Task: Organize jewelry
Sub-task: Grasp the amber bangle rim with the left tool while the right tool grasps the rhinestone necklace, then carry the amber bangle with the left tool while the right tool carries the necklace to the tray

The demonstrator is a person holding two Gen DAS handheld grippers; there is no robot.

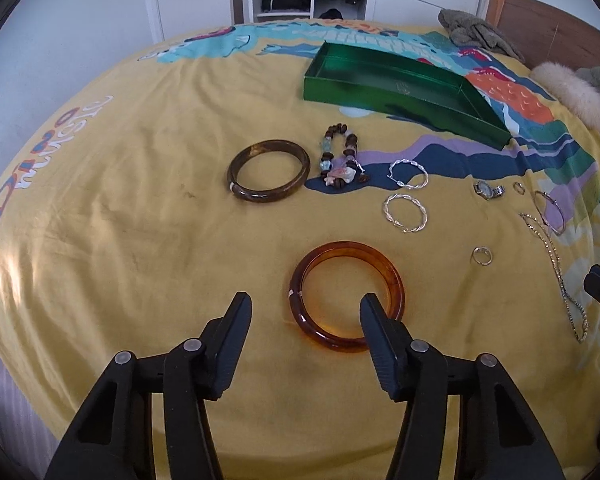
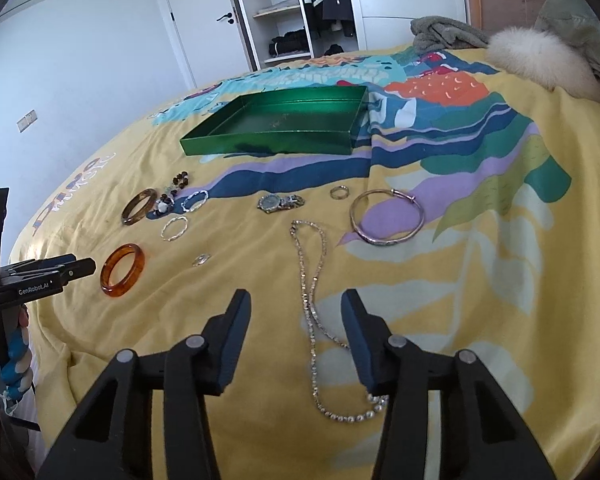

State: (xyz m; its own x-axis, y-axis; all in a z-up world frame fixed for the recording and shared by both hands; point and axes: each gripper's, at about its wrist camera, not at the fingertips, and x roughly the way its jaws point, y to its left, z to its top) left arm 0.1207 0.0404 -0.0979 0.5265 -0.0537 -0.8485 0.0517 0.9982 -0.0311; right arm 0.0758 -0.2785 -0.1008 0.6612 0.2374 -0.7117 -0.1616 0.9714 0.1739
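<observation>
Jewelry lies scattered on a yellow bedspread (image 1: 120,208) printed with a colourful dinosaur scene. Nearest the left gripper (image 1: 305,305), whose fingers stand wide apart and hold nothing, is a translucent amber bangle (image 1: 346,296); the gripper's right finger overlaps the ring's inner edge in the left wrist view, and I cannot tell whether it touches. The right gripper (image 2: 296,304) is likewise spread wide and empty, with a silver chain necklace (image 2: 312,312) running between its fingers, one end curling just beside the right finger. Farther out lie a small silver ring (image 1: 482,256), two twisted silver hoops (image 1: 406,213), a dark brown bangle (image 1: 269,171), a beaded bracelet (image 1: 340,156) of brown and pale stones, a wristwatch (image 2: 280,202), another small ring (image 2: 339,192) and a thin metal bangle (image 2: 386,220). Beyond them sits an open, shallow green box (image 2: 268,142). At the bed's far side are a grey-green cloth (image 2: 444,34) and pale fur trim (image 2: 540,60), then white walls, a door and open wardrobe shelves (image 2: 280,12).
</observation>
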